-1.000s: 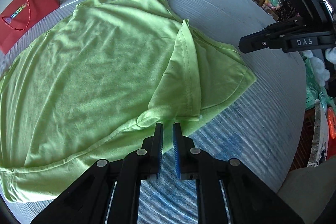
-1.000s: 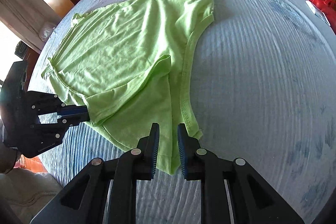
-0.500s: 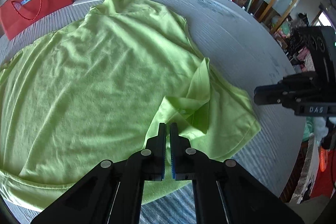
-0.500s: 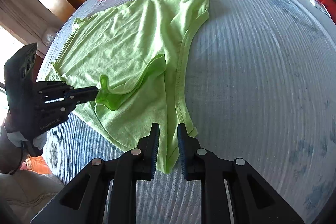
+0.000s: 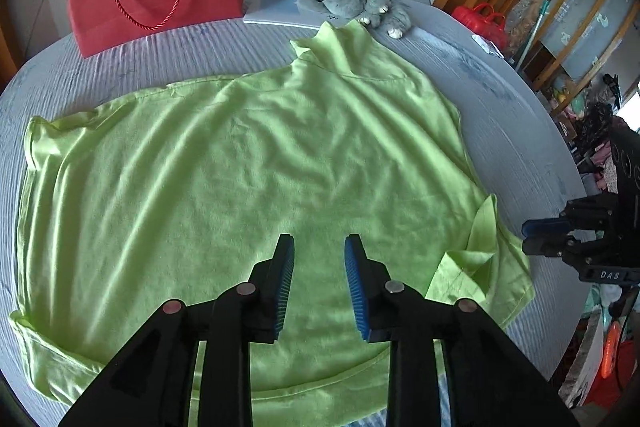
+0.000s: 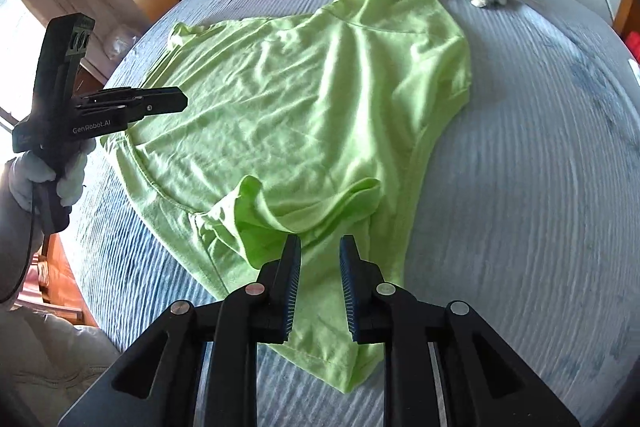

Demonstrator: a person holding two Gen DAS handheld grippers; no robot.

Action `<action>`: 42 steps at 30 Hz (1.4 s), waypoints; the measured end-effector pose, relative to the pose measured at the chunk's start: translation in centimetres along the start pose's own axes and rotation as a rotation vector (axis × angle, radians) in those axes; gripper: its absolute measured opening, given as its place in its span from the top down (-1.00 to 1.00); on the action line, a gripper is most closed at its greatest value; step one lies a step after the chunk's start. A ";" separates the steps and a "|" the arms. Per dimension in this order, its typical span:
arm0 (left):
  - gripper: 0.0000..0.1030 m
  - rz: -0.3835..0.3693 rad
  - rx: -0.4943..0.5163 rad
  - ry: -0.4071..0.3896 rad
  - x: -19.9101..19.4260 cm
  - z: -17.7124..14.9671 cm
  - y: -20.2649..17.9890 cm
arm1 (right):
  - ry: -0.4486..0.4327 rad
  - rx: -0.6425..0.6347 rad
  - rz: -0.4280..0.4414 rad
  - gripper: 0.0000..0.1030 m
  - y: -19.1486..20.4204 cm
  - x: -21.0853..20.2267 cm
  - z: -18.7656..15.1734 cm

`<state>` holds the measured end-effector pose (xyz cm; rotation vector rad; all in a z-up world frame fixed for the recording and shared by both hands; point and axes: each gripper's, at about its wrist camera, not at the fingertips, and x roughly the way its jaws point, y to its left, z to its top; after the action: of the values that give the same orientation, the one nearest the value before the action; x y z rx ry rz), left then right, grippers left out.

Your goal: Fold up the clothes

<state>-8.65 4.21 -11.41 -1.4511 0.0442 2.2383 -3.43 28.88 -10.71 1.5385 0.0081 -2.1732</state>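
A lime-green T-shirt (image 5: 248, 167) lies spread on the grey striped bedspread (image 5: 500, 115), collar toward the far wall. Its near right corner is folded inward into a loose rumpled flap (image 6: 280, 203), also seen in the left wrist view (image 5: 476, 247). My left gripper (image 5: 319, 247) is open and empty above the shirt's lower middle; it shows from the side in the right wrist view (image 6: 176, 101). My right gripper (image 6: 320, 251) is open and empty, just in front of the rumpled flap; it also shows in the left wrist view (image 5: 532, 235) beside the shirt's right edge.
A red paper bag (image 5: 160, 3) stands at the far edge of the bed by the wall. A grey plush toy (image 5: 356, 1) lies just past the collar. A red handbag (image 5: 480, 23) sits at the far right. Wooden furniture stands off the bed's right side.
My left gripper let go of the shirt corner it was lifting, opened, and rose over the shirt's middle. The corner now lies as a rumpled flap. My right gripper opened slightly.
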 end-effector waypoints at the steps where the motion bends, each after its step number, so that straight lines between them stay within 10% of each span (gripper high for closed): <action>1: 0.49 -0.021 0.022 0.010 0.4 -0.2 -0.6 | -0.001 0.004 -0.003 0.62 0.2 0.1 0.1; 8: 0.49 -0.143 0.173 0.085 3.8 -1.1 -7.0 | 0.019 0.011 -0.052 0.56 -1.8 1.0 0.5; 13: 0.52 -0.119 0.201 0.112 6.1 -1.2 -9.7 | 0.020 -0.065 -0.064 0.09 -3.2 2.3 1.3; 15: 0.94 -0.093 0.184 0.111 6.5 -0.8 -10.0 | 0.018 -0.105 -0.042 0.09 -3.2 3.0 1.8; 18: 0.94 -0.046 0.157 0.071 6.0 -0.1 -9.8 | 0.075 -0.178 -0.005 0.80 -2.6 4.6 2.4; 21: 0.94 -0.009 0.112 0.035 5.1 1.0 -9.0 | 0.071 -0.218 0.000 0.92 -2.2 4.3 2.5; 31: 0.59 -0.016 -0.098 -0.027 2.3 4.5 -1.2 | -0.053 -0.007 -0.072 0.52 -6.1 1.4 7.1; 42: 0.39 0.384 -0.284 -0.066 -1.8 8.1 23.0 | -0.146 0.095 -0.127 0.13 -9.5 2.0 17.7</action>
<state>-24.19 -14.67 -11.32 -1.6246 -0.0192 2.6918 -23.30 31.72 -8.41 1.4619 -0.0472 -2.4129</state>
